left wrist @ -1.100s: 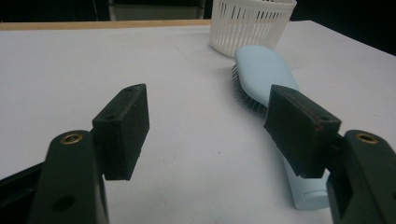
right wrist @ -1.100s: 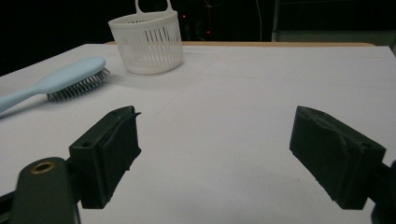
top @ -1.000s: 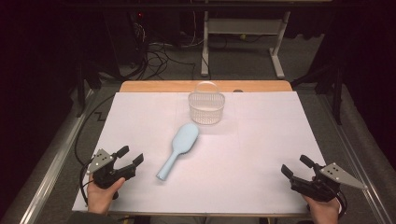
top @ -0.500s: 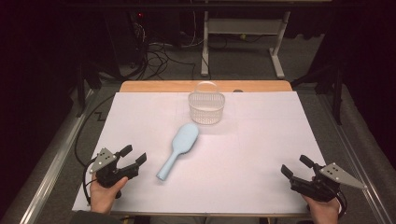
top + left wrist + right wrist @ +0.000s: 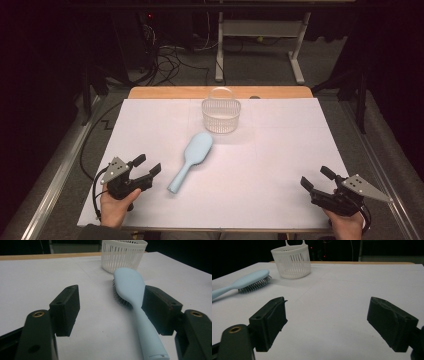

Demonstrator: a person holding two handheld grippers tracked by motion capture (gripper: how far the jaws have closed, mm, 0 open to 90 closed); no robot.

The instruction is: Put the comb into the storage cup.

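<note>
Two grippers sit at the near edge of the white tabletop point(image 5: 280, 150), each held in a hand coming in from below. At the near left corner, the left gripper point(image 5: 148, 167) has its jaws apart with nothing clamped between them; they point toward the handle end of a light blue hairbrush point(image 5: 191, 160), which lies just beside them without touching. In the left gripper view, the hairbrush's handle runs close along the inner face of one jaw, bristles down against the tabletop. At the near right corner, well apart from the brush, the right gripper point(image 5: 316, 178) rests with its jaws wide apart and only bare tabletop between them. The hairbrush lies slanted near the middle of the tabletop, handle toward the person and head pointing away. Just beyond its head, close but apart, a white slotted plastic basket point(image 5: 220, 116) with a loop handle stands upright near the far edge.
</note>
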